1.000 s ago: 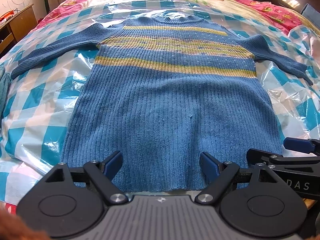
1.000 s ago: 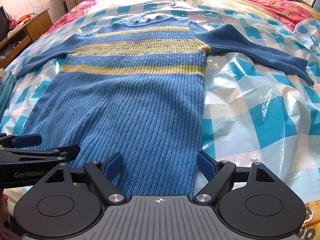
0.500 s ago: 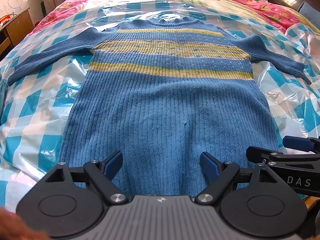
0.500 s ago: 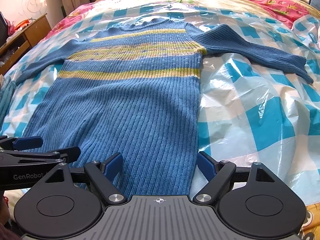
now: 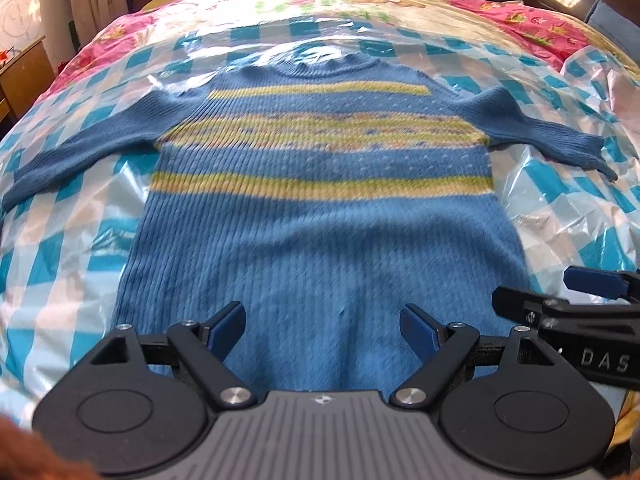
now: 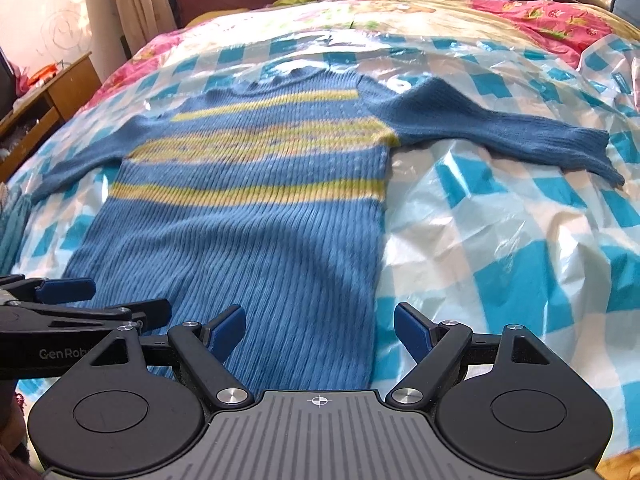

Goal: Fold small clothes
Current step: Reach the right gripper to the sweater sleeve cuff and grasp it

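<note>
A blue ribbed sweater (image 5: 320,232) with yellow stripes lies flat on the bed, front up, both sleeves spread sideways; it also shows in the right wrist view (image 6: 256,216). My left gripper (image 5: 322,330) is open over the sweater's lower middle, near the hem. My right gripper (image 6: 320,330) is open over the sweater's lower right edge, its right finger above the plastic sheet. Each gripper shows at the edge of the other's view: the right gripper (image 5: 560,300) and the left gripper (image 6: 92,300). Neither holds cloth.
A blue-and-white checked plastic sheet (image 6: 500,240) covers the bed under the sweater. A pink floral bedspread (image 5: 532,28) lies beyond it. A wooden bedside table (image 6: 44,92) stands at the left. A teal cloth (image 6: 12,224) lies at the left edge.
Both grippers have moved forward over the sweater's lower part and tilted up; the hem has passed below the view. Both stay open.
</note>
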Demonstrator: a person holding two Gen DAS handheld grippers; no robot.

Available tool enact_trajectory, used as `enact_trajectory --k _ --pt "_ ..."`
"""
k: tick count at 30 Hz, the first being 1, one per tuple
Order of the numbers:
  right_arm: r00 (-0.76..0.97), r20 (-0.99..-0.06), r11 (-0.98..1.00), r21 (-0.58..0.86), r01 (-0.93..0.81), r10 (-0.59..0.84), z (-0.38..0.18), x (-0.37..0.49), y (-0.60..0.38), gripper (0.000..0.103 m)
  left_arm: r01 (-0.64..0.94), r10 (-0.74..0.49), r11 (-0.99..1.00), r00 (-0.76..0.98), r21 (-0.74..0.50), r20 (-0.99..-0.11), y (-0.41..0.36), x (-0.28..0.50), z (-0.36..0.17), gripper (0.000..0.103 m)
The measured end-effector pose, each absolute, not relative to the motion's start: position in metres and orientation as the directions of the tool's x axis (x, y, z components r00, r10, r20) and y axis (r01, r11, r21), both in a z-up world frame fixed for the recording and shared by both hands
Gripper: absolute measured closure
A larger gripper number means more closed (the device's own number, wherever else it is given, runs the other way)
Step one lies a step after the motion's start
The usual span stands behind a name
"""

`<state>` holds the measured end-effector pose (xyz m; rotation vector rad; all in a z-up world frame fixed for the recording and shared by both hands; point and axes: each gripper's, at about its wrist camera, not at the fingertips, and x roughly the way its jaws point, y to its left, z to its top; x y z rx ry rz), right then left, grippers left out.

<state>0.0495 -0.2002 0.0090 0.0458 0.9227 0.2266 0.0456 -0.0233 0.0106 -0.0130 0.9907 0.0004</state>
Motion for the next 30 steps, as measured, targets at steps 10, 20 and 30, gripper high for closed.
enact_trajectory --k 10,20,30 --pt "0.653 -0.734 0.970 0.244 -0.005 0.188 0.024 0.097 -0.280 0.020 0.068 -0.070 0.997 0.594 -0.036 -0.802 -0.065 0.095 0.028 0.015" --pt "0.704 -0.705 0.890 0.369 0.266 0.082 0.010 0.150 -0.407 0.021 0.152 -0.125 0.988 0.615 -0.039 -0.779 -0.120 0.147 0.030 0.015" --pt "0.738 -0.659 0.631 0.637 0.443 0.147 -0.035 0.197 -0.485 0.031 0.198 -0.161 0.979 0.586 -0.052 -0.794 -0.147 0.163 0.020 0.015"
